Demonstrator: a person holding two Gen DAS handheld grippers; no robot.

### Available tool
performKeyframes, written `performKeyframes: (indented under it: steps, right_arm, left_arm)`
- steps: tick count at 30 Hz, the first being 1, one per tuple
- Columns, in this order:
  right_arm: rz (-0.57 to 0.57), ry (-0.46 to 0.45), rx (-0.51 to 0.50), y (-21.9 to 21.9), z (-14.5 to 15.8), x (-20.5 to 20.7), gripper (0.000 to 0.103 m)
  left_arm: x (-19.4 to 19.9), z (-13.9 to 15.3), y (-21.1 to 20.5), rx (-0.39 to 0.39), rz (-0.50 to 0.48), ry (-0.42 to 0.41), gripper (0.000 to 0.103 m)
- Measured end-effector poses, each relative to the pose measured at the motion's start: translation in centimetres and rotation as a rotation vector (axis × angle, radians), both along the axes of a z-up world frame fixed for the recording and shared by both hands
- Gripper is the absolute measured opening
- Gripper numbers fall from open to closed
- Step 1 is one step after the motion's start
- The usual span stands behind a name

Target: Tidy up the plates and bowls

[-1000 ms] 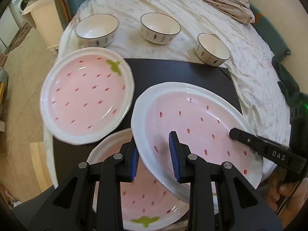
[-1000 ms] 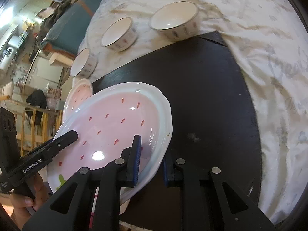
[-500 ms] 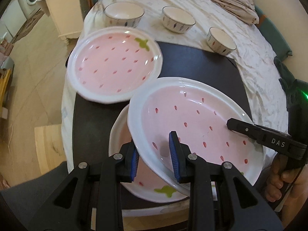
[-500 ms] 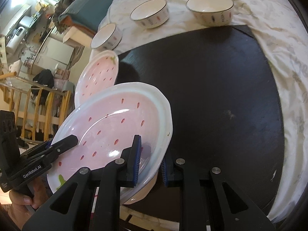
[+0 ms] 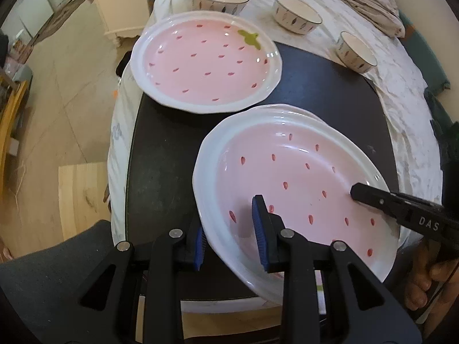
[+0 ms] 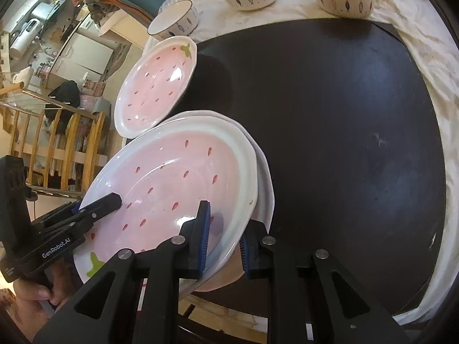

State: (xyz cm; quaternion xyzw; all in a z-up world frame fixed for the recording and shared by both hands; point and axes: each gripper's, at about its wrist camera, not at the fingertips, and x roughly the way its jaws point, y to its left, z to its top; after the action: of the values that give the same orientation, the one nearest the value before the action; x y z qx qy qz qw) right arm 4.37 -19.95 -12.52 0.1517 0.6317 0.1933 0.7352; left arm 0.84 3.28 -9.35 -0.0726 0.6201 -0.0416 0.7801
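Both the left gripper [image 5: 231, 226] and right gripper [image 6: 223, 236] are clamped on the top plate's [image 5: 301, 177] rim, stacking it onto the lower plate [image 6: 265, 172]; next, I'd say, lower squarely and release.

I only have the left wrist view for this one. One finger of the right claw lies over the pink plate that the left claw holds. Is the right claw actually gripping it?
Observer: Yes. The right claw has one pad on the inside of the top plate and the other pad under its rim.
Operator: I can't find that plate's green leaf. Where is it?
Observer: The green leaf sits at the rim on the side held by the left claw, away from the right claw.
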Motion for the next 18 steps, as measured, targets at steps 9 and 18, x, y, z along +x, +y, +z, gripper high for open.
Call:
performKeyframes:
  steps: [9, 18]
  right_arm:
    - [-0.027, 0.046, 0.016, -0.4, -1.2, -0.2, 0.02]
    - [-0.045, 0.088, 0.03, -0.8, -2.7, 0.3, 0.015]
  left_arm:
    - [0.1, -1.3, -0.1, 0.009, -0.002, 0.085, 0.025]
    - [0.4, -2.0, -1.1, 0.122, -0.031, 0.082, 0.025]
